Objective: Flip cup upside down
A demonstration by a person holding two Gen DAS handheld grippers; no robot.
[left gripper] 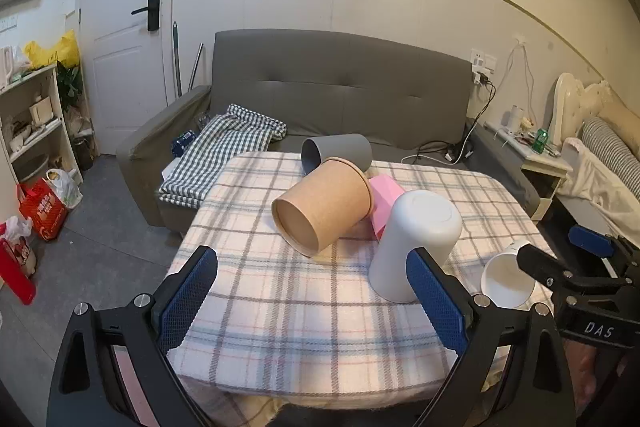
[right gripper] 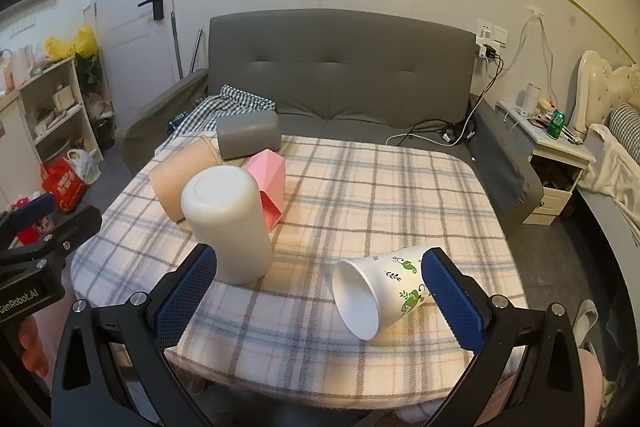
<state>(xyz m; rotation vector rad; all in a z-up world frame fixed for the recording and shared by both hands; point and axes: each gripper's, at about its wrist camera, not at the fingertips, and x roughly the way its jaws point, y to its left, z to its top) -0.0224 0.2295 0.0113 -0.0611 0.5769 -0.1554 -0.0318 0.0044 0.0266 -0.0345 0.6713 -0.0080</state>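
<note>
The leaf-printed paper cup lay on its side at the near right of the plaid-clothed surface, mouth facing left. Both the right gripper and left gripper held their fingers wide, empty. The approach seemed under way; next, the right fingers would need to close across the cup's wall, then rotate it mouth-down.

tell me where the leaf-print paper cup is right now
The leaf-print paper cup lies on its side near the table's front right edge, right of the upside-down white cup, by the open right gripper.
</note>
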